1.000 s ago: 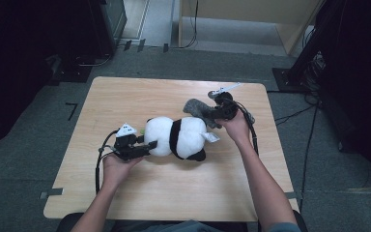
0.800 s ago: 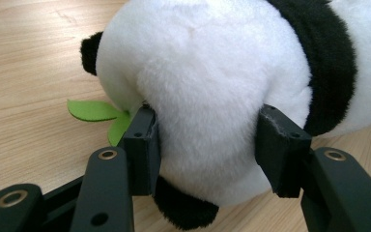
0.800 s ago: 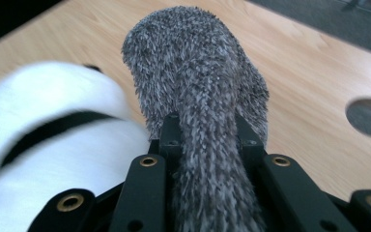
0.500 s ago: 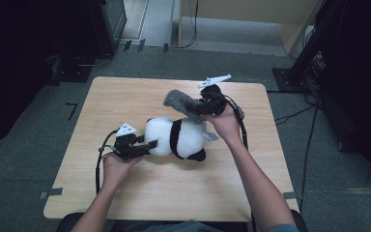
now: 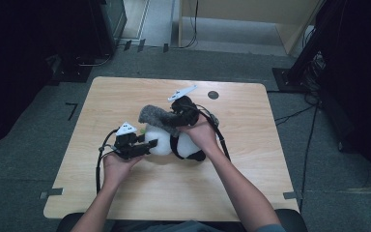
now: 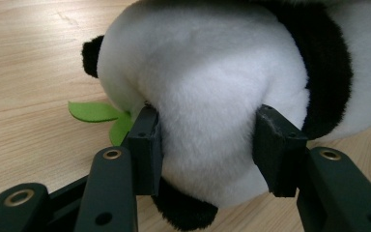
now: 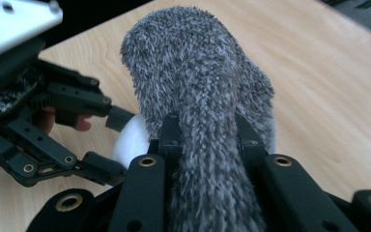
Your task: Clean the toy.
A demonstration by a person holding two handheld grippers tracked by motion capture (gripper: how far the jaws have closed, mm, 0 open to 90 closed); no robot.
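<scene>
**Op:** Fingers first: on my left gripper (image 5: 147,144) they are clamped on the white body of the plush panda (image 6: 212,92); in the left gripper view both pads press into the fur from either side.

**Obs:** And the right?

**Op:** My right gripper (image 7: 207,130) has its fingers closed on a fuzzy grey cloth (image 7: 198,72), pinching a narrow part while the wider end bulges out ahead of them.

**Obs:** Where is the panda sitting?

**Op:** On the tabletop (image 5: 251,183), about the middle, lying on its side between my two hands. A green felt leaf (image 6: 94,111) pokes out from under it, flat on the wood.

**Obs:** Why hold it like that?

**Op:** My guess: the left grip pins the toy so it cannot slide, and the right carries the cloth above and just over it. In the high view the grey piece hangs over the panda's upper side, near my left gripper.

**Obs:** Touching the toy?

**Op:** I cannot tell; they overlap from above, contact unclear.
</scene>
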